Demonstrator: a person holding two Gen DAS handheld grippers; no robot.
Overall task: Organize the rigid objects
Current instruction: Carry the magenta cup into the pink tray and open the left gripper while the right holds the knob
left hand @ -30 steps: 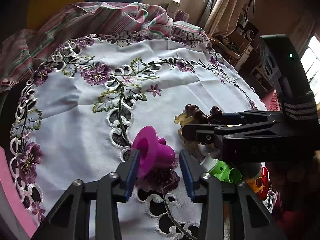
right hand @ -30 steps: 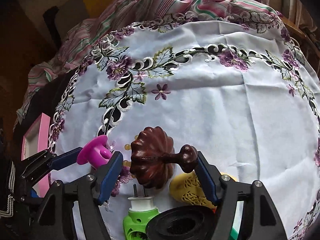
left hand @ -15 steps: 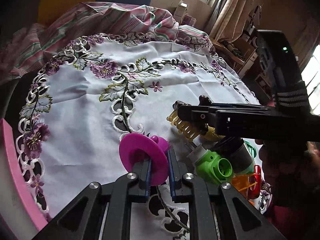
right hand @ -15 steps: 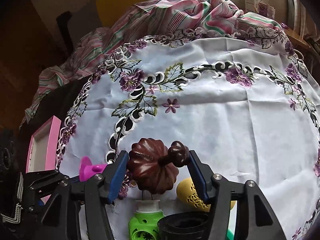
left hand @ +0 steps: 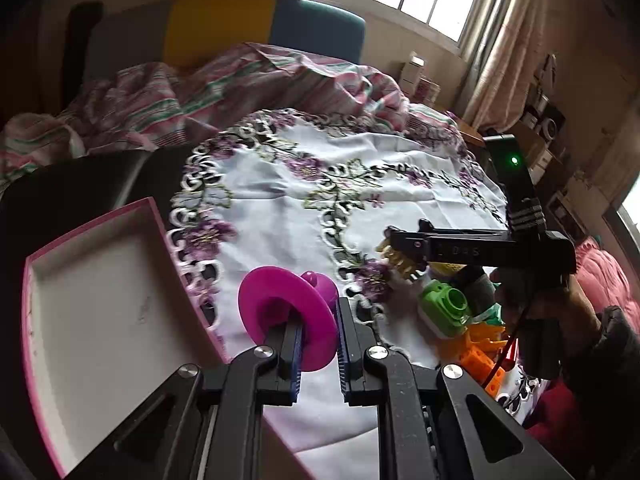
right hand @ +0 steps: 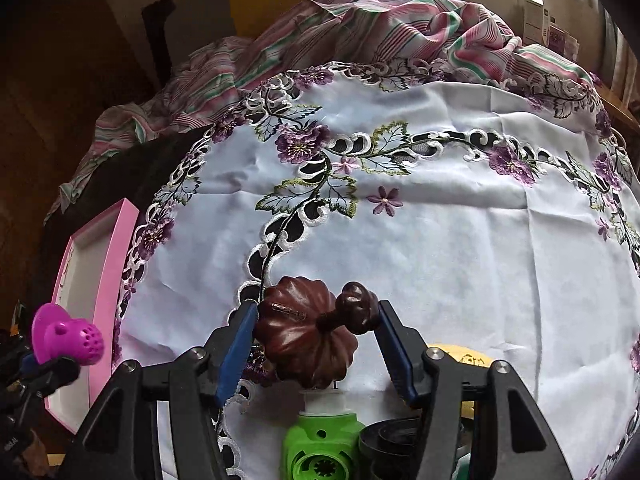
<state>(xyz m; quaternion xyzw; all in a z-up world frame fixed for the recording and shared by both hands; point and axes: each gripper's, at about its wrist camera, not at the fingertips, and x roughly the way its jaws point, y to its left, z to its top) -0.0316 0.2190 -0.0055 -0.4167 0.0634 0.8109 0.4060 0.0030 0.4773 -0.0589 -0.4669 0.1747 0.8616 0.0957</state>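
Note:
My left gripper is shut on a magenta plastic piece with a wide round flange, held above the table beside a pink box. The piece also shows in the right wrist view at far left. My right gripper is shut on a dark brown pumpkin-shaped knob, lifted over a pile of toys. In the left wrist view the right gripper is at the right, above that pile.
The pink box is open with a white inside, at the table's left edge. A green plastic part, orange pieces and a yellow perforated piece lie at the near right. A striped cloth is heaped at the far side.
My left gripper closed on the magenta piece, lifted it and swung left toward the pink box. My right gripper closed on the brown knob and raised it slightly.

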